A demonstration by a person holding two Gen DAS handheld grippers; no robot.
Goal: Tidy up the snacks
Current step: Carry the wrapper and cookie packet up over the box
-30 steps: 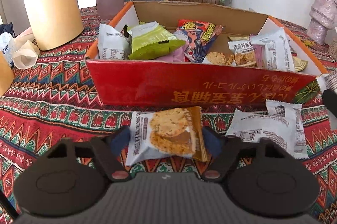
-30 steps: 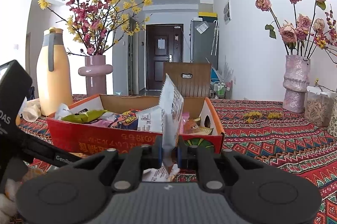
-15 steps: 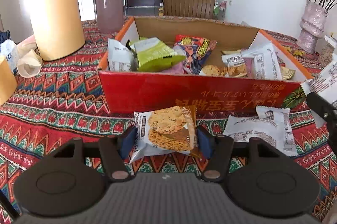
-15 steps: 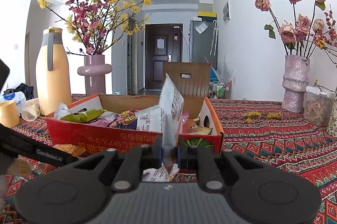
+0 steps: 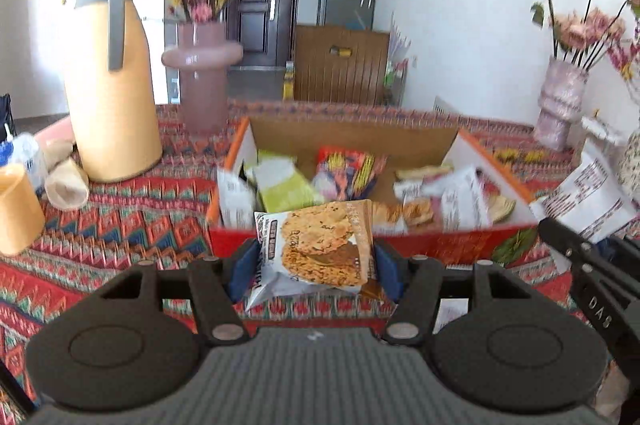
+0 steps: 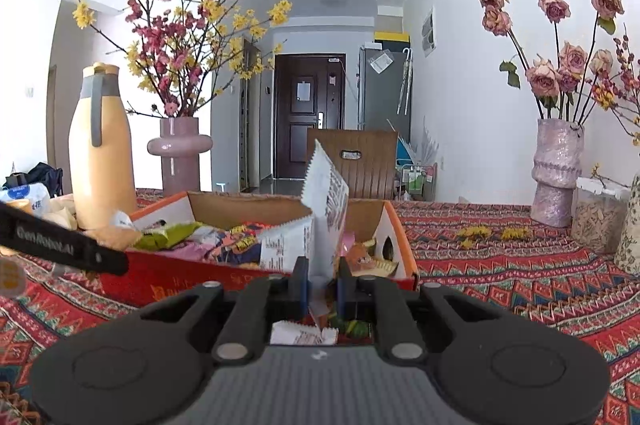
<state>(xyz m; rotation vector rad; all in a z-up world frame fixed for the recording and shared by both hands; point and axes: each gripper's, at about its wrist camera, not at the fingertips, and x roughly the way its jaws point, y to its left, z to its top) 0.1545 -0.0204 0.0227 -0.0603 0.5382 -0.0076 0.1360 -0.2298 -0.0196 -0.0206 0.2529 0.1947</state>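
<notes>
From my left wrist camera: my left tongs [image 5: 316, 265] have just been closing, and they now clamp the cookie packet [image 5: 320, 245] by its two side edges. A second ago that packet lay flat on the patterned worktop [image 5: 120, 225] in front of the box; now it hangs clear of the cloth, level with the red front wall of the snack box [image 5: 440, 245]. I judge the pick is done and what remains is to carry it over that wall and drop it among the snacks inside. This view looks down into the box: a green packet [image 5: 284, 185] at about 10 o'clock from my load, a red-and-yellow bag [image 5: 348, 171] at 12. At 3 o'clock I see my other tool's arm with a white printed packet [image 5: 588, 201] above it. A tan jug [image 5: 112, 97] stands at 10 o'clock, well apart.

From my right wrist camera: nothing has shifted here. My right tongs [image 6: 322, 291] are pinched tight on the white printed packet [image 6: 326, 213], which stands upright at 12 o'clock, in front of the snack box [image 6: 400, 241]. This view alone shows another white sachet [image 6: 302, 335] lying on the worktop just under the tongs, so loose snacks remain. It hardly shows the cookie packet; only the left tool's arm [image 6: 64, 245] crosses at 9 o'clock.
</notes>
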